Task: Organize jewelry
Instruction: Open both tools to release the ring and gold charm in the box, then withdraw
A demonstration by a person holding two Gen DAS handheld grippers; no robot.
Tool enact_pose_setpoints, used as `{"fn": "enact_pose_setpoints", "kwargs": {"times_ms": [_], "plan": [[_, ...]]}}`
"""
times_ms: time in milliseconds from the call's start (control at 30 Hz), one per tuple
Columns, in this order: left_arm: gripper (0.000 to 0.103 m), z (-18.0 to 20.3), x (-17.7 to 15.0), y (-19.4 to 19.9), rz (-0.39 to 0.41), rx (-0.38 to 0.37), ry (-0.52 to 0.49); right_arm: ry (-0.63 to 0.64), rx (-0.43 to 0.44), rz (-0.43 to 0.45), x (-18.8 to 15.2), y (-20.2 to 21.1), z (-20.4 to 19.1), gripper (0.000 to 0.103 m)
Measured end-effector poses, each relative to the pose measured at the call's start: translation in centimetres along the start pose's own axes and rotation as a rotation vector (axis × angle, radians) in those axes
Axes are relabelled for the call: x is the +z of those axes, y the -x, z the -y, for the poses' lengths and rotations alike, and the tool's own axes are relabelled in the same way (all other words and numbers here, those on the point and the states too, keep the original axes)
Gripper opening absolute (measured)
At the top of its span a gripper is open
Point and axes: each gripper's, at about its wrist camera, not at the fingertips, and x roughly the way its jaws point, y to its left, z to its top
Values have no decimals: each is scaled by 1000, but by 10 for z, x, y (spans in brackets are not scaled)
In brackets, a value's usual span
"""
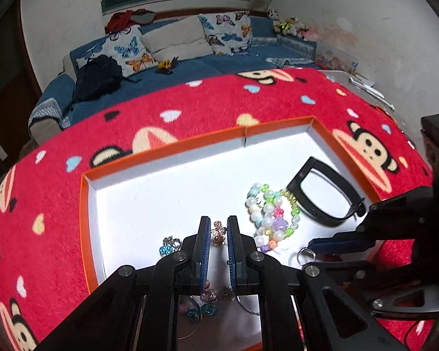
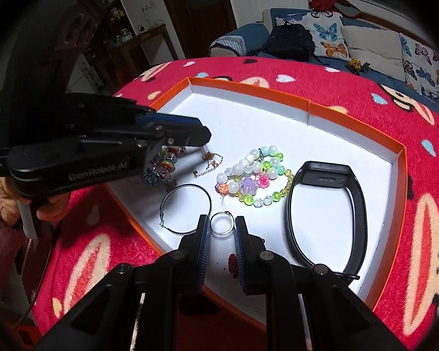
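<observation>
An orange-rimmed white box [image 1: 190,143] [image 2: 248,93] lies on the table. It holds a pastel beaded bracelet [image 1: 267,216] [image 2: 254,175], a black wristband [image 1: 330,219] [image 2: 325,172], a large silver hoop [image 2: 187,186] and a charm bracelet [image 1: 168,245] [image 2: 166,163]. My left gripper [image 1: 218,219] [image 2: 206,139] hangs low over the box's left part. It is shut on a thin gold chain [image 1: 218,231] [image 2: 212,159], whose lower part lies on the box floor. My right gripper [image 2: 221,219] [image 1: 310,244] is shut on a small silver ring [image 2: 221,213] [image 1: 299,254] just above the floor.
A red monkey-print blanket [image 1: 219,102] covers the table around the box. A small dark red piece [image 2: 232,263] lies near my right fingers. A person's hand [image 2: 3,199] holds the left tool. A blue sofa [image 1: 190,67] with pillows and a backpack stands behind.
</observation>
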Motion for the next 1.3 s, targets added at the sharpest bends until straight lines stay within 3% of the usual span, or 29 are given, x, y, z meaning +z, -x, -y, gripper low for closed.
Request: {"fn": "enact_pose_setpoints", "kwargs": {"times_ms": [500, 767, 800, 867, 900, 933, 1300], "plan": [[13, 0, -2, -11, -34, -20, 19, 10, -19, -17, 0, -4, 1, 21], [13, -1, -4, -2, -29, -21, 31, 9, -15, 27, -1, 12, 0, 22], [15, -1, -3, 1, -25, -23, 31, 12, -14, 37, -2, 18, -2, 22], [31, 0, -3, 5, -17, -20, 31, 13, -15, 52, -2, 24, -3, 23], [49, 0, -3, 8, -9, -10, 32, 10, -12, 60, -3, 28, -4, 24], [54, 1, -4, 11, 4, 1, 31, 6, -9, 67, -5, 32, -4, 25], [54, 16, -27, 60, 64, 46, -21, 41, 17, 62, -35, 53, -25, 27]]}}
